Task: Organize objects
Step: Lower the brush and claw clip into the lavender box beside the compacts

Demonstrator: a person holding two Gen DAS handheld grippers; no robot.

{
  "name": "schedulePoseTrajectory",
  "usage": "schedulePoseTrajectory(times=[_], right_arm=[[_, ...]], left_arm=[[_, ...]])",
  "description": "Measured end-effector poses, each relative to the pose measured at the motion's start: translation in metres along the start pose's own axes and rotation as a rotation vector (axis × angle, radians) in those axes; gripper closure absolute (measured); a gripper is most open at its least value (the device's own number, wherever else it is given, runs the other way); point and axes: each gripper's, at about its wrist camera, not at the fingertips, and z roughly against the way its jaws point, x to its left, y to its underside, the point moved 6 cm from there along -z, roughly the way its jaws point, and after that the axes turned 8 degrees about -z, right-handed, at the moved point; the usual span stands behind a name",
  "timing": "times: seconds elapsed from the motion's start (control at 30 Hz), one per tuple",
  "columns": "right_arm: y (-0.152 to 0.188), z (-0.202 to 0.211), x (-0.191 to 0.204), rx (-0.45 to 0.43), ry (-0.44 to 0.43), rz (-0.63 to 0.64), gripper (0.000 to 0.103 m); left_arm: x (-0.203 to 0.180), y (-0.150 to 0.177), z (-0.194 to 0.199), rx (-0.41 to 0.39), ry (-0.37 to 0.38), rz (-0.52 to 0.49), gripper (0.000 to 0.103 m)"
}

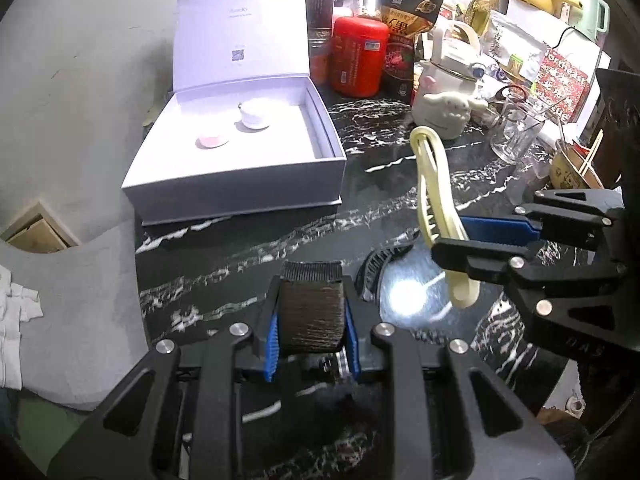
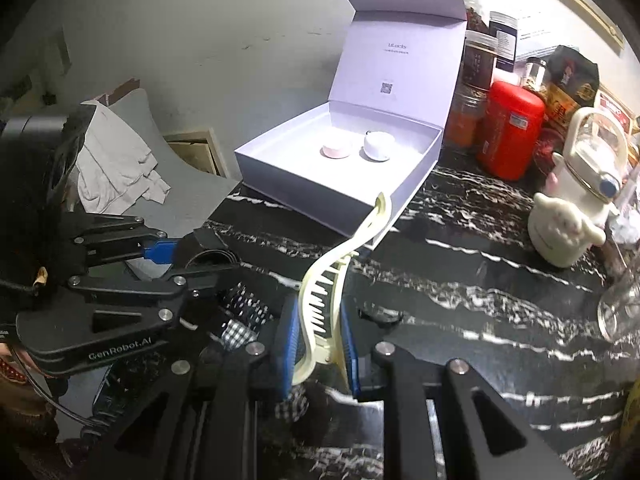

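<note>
Cream toothed plastic hair claw (image 2: 328,300) being clamped in right gripper (image 2: 320,344) above marbled black bench (image 2: 480,280), left gripper (image 1: 310,316) squeezing ribbed dark band (image 1: 311,308), its texture showing only in left view, open white box (image 2: 340,168) holding 2 round jars beyond.

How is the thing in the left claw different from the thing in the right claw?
The left claw grips a dark, ribbed comb; the right claw grips a cream hair clip. The comb is short and wide with fine, close teeth; the hair clip is long and curved with few, spaced teeth. Both are held above the black marble table.
</note>
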Motion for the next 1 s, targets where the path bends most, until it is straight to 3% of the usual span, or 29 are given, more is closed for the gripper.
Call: schedulePoseTrajectory(times=[1.0], right_arm=[[-0.095, -0.077, -0.018, -0.019, -0.025, 0.066, 0.083]], left_arm=[[0.056, -0.081, -0.073, -0.013, -0.016, 0.021, 0.079]])
